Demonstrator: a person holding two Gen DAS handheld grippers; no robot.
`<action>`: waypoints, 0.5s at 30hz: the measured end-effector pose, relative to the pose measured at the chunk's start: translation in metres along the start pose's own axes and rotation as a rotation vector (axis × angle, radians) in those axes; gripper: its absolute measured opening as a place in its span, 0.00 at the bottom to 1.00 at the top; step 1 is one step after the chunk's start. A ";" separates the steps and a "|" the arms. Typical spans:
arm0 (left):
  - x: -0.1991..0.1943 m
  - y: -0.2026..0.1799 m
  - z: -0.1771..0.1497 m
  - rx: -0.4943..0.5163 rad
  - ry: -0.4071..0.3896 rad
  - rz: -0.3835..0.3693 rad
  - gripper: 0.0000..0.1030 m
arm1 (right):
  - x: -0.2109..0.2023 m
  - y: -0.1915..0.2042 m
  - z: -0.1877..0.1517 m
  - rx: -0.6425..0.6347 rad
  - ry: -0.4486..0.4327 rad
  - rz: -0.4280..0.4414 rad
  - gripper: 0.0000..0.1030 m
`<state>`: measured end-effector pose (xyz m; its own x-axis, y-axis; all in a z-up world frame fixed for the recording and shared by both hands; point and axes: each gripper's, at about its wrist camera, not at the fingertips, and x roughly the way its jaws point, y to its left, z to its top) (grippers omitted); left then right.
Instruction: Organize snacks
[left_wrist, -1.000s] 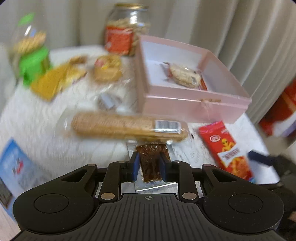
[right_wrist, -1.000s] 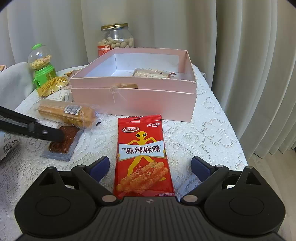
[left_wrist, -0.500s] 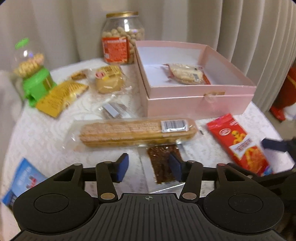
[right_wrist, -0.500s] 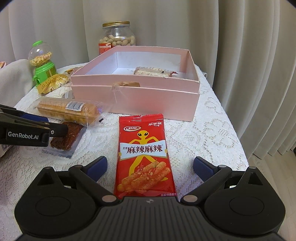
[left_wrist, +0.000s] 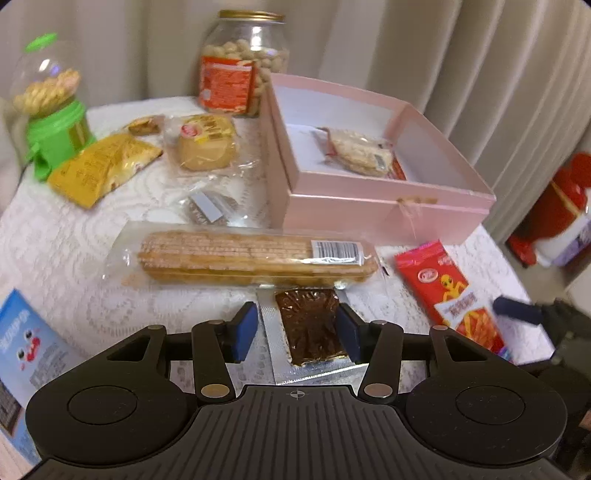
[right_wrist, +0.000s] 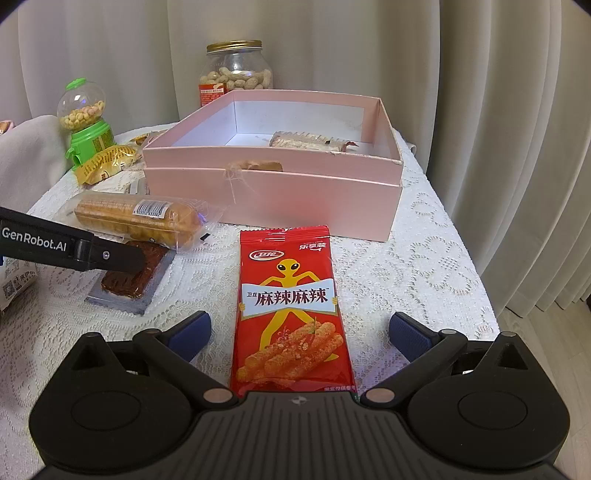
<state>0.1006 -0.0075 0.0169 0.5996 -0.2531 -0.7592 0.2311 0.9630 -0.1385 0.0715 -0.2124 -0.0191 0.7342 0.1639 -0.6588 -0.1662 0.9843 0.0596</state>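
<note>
A brown snack in a clear silver-edged pack lies on the lace tablecloth between the fingers of my left gripper, which is open around it; it also shows in the right wrist view under the left gripper's finger. A red spicy-stick packet lies between the wide-open fingers of my right gripper; it also shows in the left wrist view. The open pink box holds one wrapped biscuit.
A long biscuit pack lies just beyond the brown snack. Behind it are a small clear packet, a round cake pack, a yellow packet, a green candy dispenser and a peanut jar. A blue-white packet lies at left.
My left gripper was shut on the brown snack one second ago; it has opened and the snack lies on the cloth between its fingers. The right gripper has stayed open over the red packet.
</note>
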 end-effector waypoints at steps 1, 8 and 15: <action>0.000 -0.003 -0.001 0.019 -0.005 0.009 0.52 | 0.000 0.000 0.000 0.000 0.000 0.000 1.00; 0.001 -0.006 0.000 0.004 -0.003 0.015 0.54 | 0.000 0.000 0.000 -0.001 0.000 0.002 1.00; 0.008 -0.021 -0.002 0.100 0.008 0.046 0.66 | 0.000 0.000 0.000 -0.001 0.000 0.001 1.00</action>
<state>0.0987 -0.0292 0.0128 0.6056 -0.2081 -0.7681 0.2794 0.9594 -0.0396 0.0715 -0.2125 -0.0192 0.7342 0.1654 -0.6584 -0.1678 0.9840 0.0600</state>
